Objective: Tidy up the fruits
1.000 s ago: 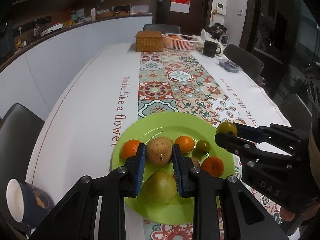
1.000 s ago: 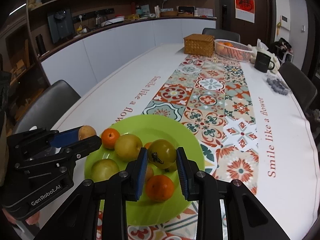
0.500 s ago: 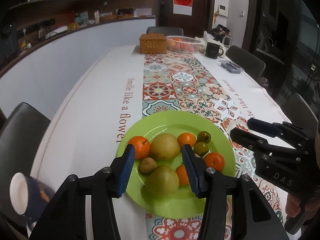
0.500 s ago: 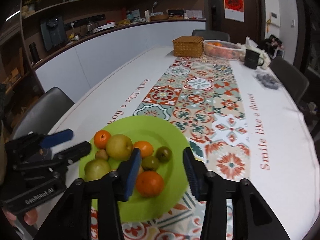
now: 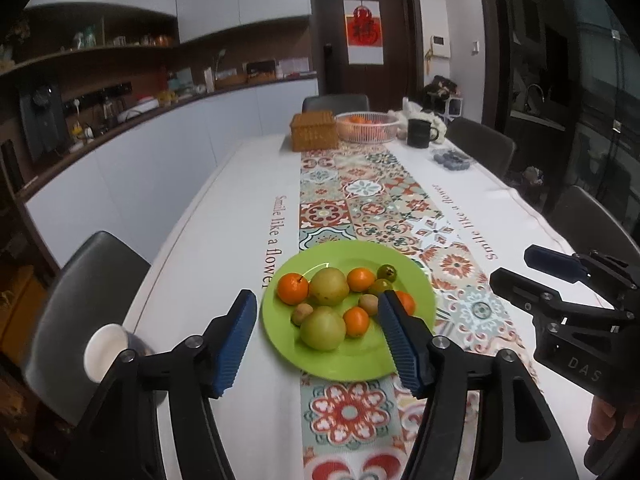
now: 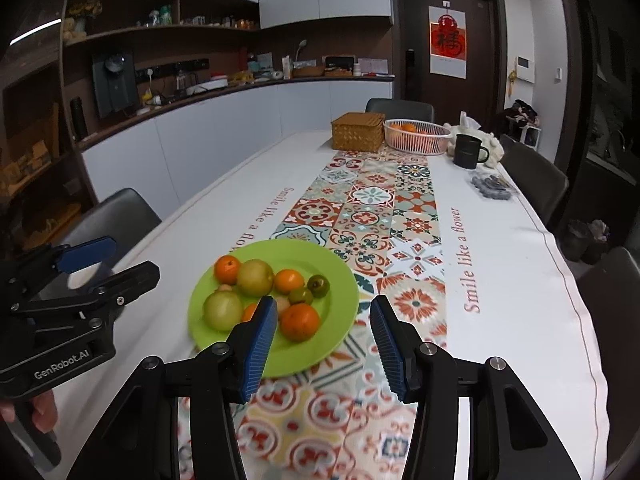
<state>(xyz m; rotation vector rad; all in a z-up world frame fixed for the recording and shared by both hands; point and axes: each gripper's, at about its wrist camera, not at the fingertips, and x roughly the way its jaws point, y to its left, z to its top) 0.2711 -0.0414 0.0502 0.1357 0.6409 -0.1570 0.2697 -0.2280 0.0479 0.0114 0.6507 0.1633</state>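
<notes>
You are hovering left gripper (image 5: 316, 338) and right gripper (image 6: 322, 344), jaws opening, empty, at lower frame; fruits sitting grouped on round green plate (image 5: 416, 276), likely sorted.

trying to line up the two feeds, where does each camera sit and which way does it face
Left wrist: on the left gripper, angled down the table at the green plate; its jaws are opening, empty; the right gripper and fingers show at right.
Right wrist: on the right gripper, same heading; its jaws are opening, empty; the left gripper and a fingertip show at left.
Shared: plate of fruit, wicker box, white basket, black mug.
</notes>
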